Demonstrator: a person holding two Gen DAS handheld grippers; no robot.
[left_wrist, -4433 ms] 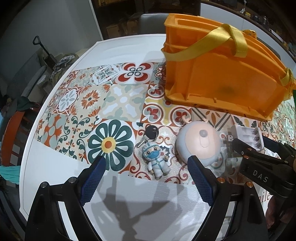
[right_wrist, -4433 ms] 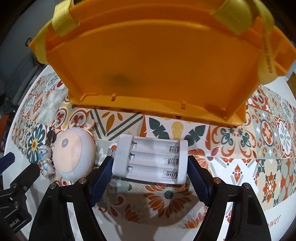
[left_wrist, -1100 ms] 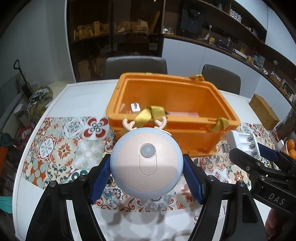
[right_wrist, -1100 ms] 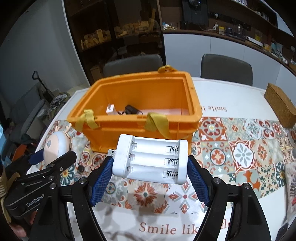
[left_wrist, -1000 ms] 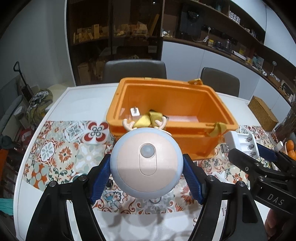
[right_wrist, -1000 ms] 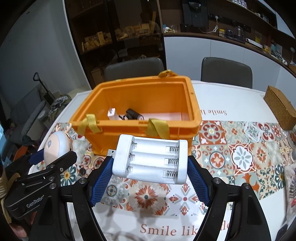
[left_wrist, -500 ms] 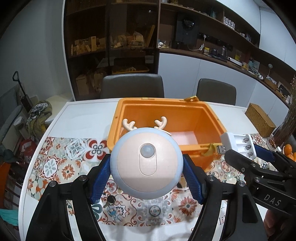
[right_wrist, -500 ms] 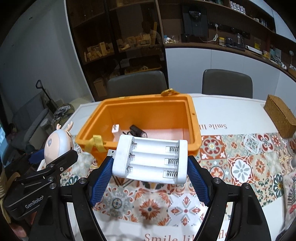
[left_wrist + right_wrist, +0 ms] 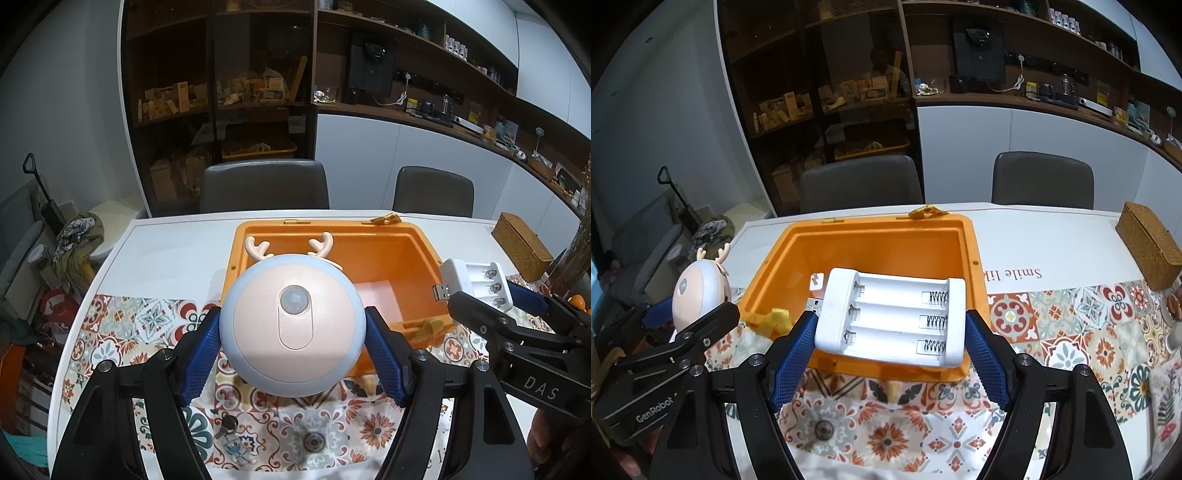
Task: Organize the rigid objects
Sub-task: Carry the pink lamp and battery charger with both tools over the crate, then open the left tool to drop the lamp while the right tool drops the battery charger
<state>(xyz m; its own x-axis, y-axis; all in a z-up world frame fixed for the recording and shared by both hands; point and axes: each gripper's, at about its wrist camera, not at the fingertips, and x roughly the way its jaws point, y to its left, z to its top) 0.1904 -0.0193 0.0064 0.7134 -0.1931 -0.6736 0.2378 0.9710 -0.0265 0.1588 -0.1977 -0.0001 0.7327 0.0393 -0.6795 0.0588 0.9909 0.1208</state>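
Carrying both items over the orange bin (image 9: pixel 967 258) on the counter (image 9: pixel 1052 236), left gripper (image 9: pixel 291 350) fingers clamp the deer night light (image 9: pixel 291 325), right gripper (image 9: pixel 892 343) fingers clamp the white battery charger (image 9: pixel 892 317); lower past the rim, release apart, avoid the plug inside.

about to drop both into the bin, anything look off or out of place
Nothing damaged or spilled. The one stray: a small figure keychain lies on the patterned mat outside the orange bin, below the held night light.
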